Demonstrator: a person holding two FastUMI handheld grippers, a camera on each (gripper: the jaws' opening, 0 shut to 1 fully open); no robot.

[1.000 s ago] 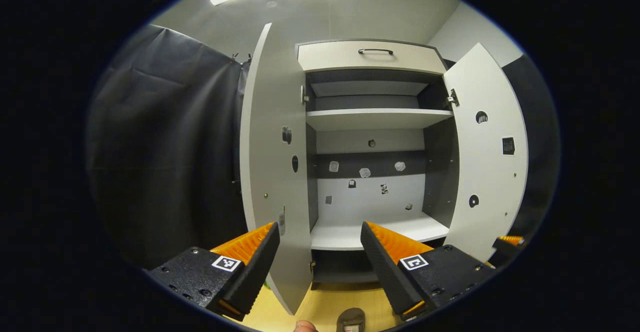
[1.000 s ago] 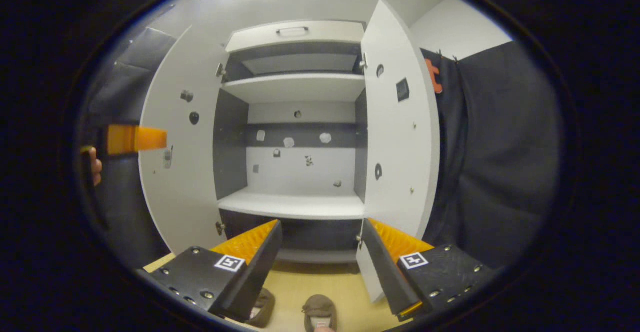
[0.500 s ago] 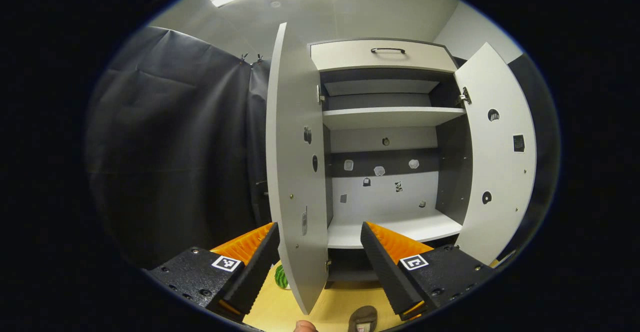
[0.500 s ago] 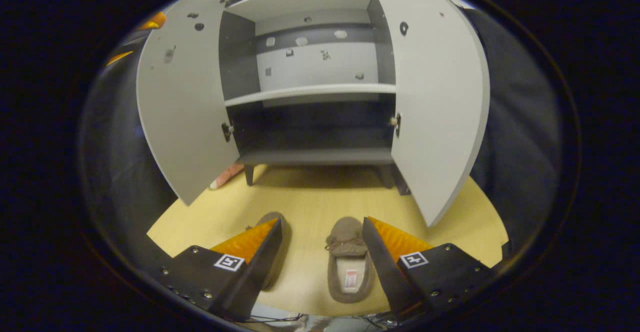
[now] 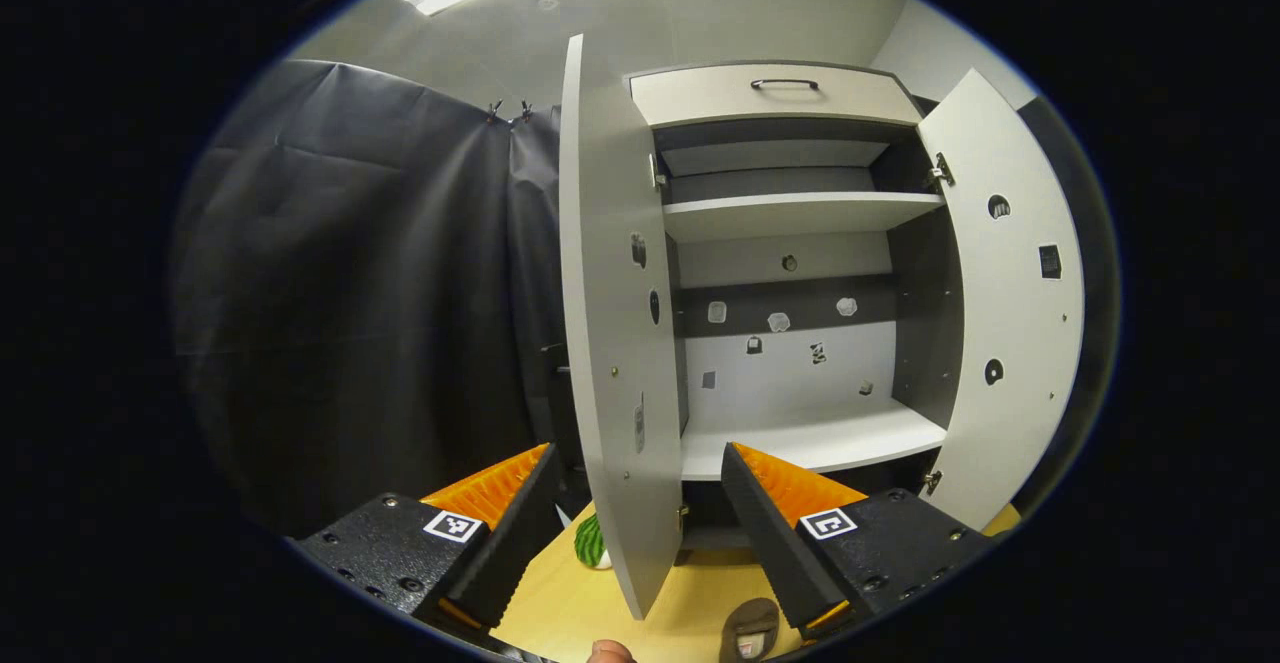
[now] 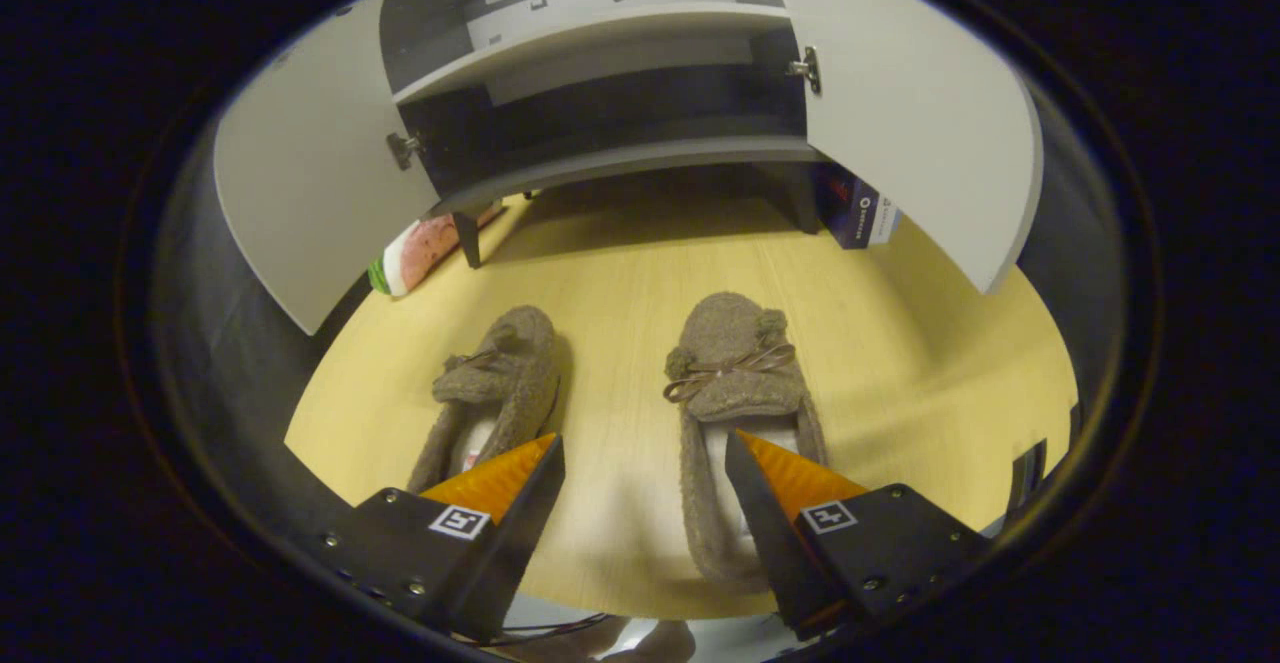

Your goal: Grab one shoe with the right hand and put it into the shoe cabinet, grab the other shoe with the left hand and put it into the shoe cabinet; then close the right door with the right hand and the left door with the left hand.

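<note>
Misalignment risk: right claw [image 6: 645, 463] hangs with fingers apart above two moccasin slippers on the floor, straddling the right slipper [image 6: 735, 393] off-centre; closing may pinch one wall only. Left claw [image 5: 635, 478] gapes, empty, facing the shoe cabinet [image 5: 800, 443]

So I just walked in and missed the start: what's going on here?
A person holds two grippers in front of an open shoe cabinet. The right gripper, open, hangs over two brown shoes on the floor, nearest the right shoe; the left shoe lies beside it. The left gripper, open, faces the shelves. Both doors are open.
</note>
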